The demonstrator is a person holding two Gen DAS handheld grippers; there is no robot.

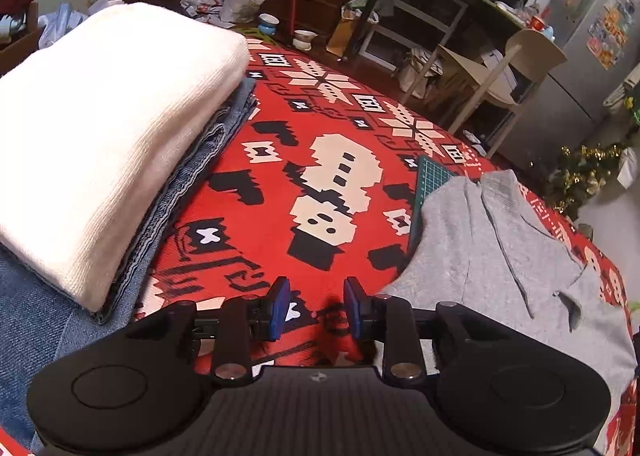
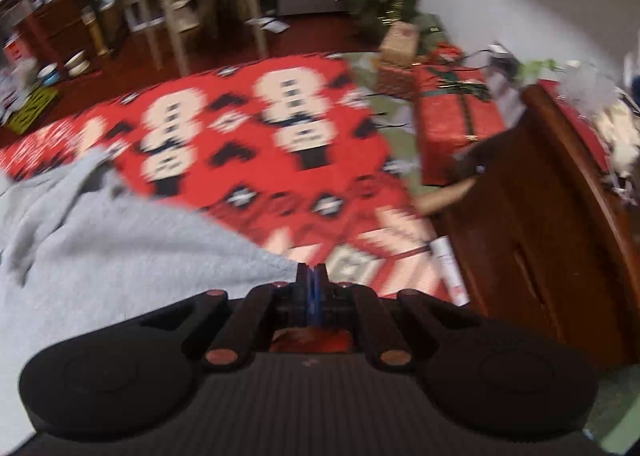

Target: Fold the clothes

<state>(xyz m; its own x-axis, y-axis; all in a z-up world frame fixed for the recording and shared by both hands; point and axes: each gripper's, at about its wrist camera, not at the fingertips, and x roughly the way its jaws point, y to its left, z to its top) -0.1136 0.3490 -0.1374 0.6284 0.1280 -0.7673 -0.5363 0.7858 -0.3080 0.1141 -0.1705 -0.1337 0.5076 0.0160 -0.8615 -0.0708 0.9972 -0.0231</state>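
Note:
A grey shirt [image 1: 496, 256] lies crumpled on the red patterned tablecloth [image 1: 304, 175] at the right. My left gripper [image 1: 316, 308] is open and empty, hovering over the cloth just left of the shirt. A folded white sweater [image 1: 108, 135] rests on folded blue jeans [image 1: 200, 183] at the left. In the blurred right wrist view the grey shirt [image 2: 120, 240] fills the lower left. My right gripper [image 2: 313, 288] is shut with its pads together at the shirt's right edge; I cannot tell whether fabric is pinched.
A green cutting mat [image 1: 430, 183] pokes out under the shirt. A beige chair [image 1: 492, 75], shelves and a fridge [image 1: 588, 55] stand beyond the table. A wooden cabinet [image 2: 540, 215] and red gift boxes [image 2: 456, 127] sit to the right.

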